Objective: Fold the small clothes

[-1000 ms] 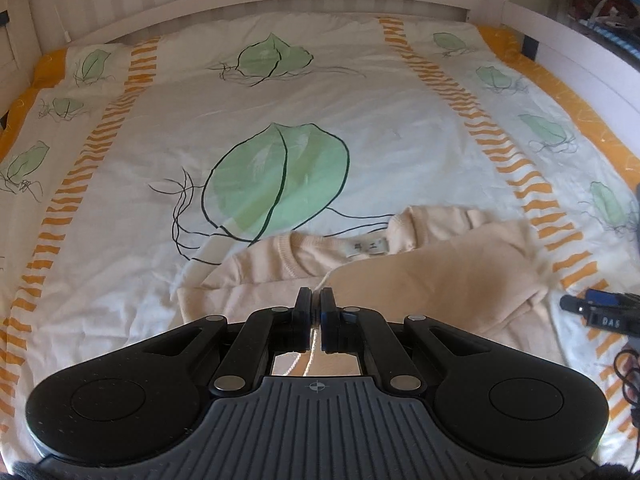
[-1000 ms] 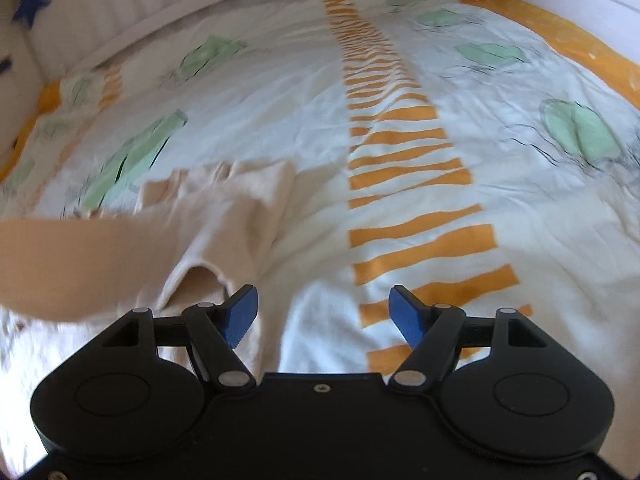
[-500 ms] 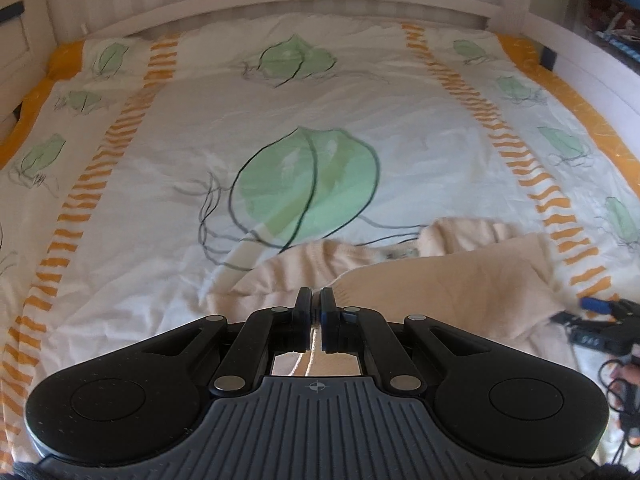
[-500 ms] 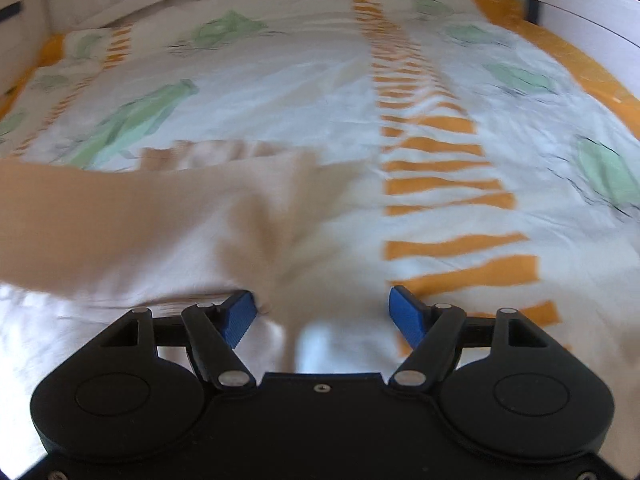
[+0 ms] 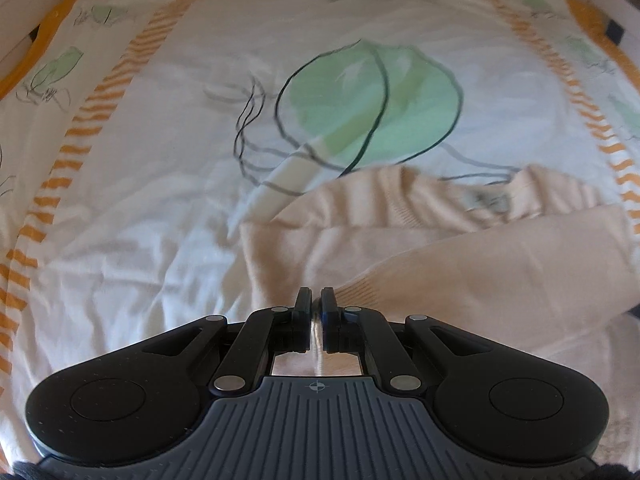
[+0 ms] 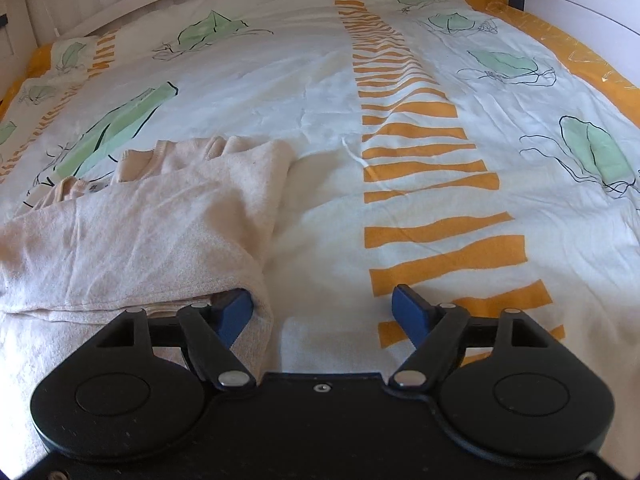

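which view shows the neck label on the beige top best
Neither shows it well. The left wrist view is better: the neck label sits inside the collar of the beige top, blurred. The right wrist view shows only a sliver of it at the far left.

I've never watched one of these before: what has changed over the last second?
The left gripper, shut on the sweater's cuff, carried the sleeve down and across the beige sweater. The right gripper stayed open and empty beside the sweater's edge. The bedspread lies unchanged.

The sweater (image 6: 160, 232) was plain peach; the bed cover (image 6: 320, 92) under it was white with green leaves and orange stripes.
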Motion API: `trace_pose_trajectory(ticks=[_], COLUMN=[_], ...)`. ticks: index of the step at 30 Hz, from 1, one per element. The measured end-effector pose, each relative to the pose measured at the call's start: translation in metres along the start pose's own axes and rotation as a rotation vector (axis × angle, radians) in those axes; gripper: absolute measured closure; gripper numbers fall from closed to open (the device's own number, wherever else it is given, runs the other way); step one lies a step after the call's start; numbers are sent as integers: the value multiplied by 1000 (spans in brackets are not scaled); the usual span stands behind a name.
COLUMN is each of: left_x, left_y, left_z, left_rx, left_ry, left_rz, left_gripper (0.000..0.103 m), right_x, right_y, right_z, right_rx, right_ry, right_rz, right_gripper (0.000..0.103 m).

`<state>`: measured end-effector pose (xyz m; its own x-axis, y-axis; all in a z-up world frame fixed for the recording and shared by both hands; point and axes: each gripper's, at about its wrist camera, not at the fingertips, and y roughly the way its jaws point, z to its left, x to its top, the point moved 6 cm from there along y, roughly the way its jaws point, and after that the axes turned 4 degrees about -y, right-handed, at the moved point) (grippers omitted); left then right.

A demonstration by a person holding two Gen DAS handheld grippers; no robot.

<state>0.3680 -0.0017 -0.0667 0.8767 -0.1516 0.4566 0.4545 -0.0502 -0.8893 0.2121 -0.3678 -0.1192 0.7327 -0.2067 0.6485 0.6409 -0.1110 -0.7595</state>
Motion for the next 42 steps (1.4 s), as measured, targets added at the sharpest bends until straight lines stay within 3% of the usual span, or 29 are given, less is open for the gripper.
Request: trace_pose_trajectory(ticks=[10, 17, 19, 20, 25, 28, 31, 34, 38, 42], left_x=[3, -20, -28, -30, -35, -34, -32, -32, -31, -31], left_y=[37, 34, 34, 35, 41, 44, 44, 45, 44, 43], left_z=[24, 6, 1, -1, -5, -6, -6, -8, -11, -8], left_rx=[183, 61, 40, 35, 36, 27, 18, -1, 9, 11], left_ry=[21, 47, 61, 63, 51, 27, 10, 11, 22, 23], left_rz=[8, 43, 53, 53, 55, 54, 49, 46, 32, 30], left_gripper=[98, 97, 87, 76, 74, 75, 79, 90, 93, 99], right_x=[-2, -3, -4, -4, 9, 21, 17, 1, -6, -8], right_y=[0, -6, -11, -16, -30, -22, -7, 3, 3, 2], right_z=[2, -1, -4, -6, -19, -20, -11, 6, 26, 28], right_rx=[-19, -3, 5, 10, 23, 14, 30, 65, 44, 42], right_ry=[-32, -15, 2, 15, 104, 120, 78, 5, -128, -139], right_rz=[-1, 10, 3, -7, -113, -141, -92, -7, 1, -3], right_gripper=[22, 22, 22, 22, 18, 16, 16, 16, 14, 14])
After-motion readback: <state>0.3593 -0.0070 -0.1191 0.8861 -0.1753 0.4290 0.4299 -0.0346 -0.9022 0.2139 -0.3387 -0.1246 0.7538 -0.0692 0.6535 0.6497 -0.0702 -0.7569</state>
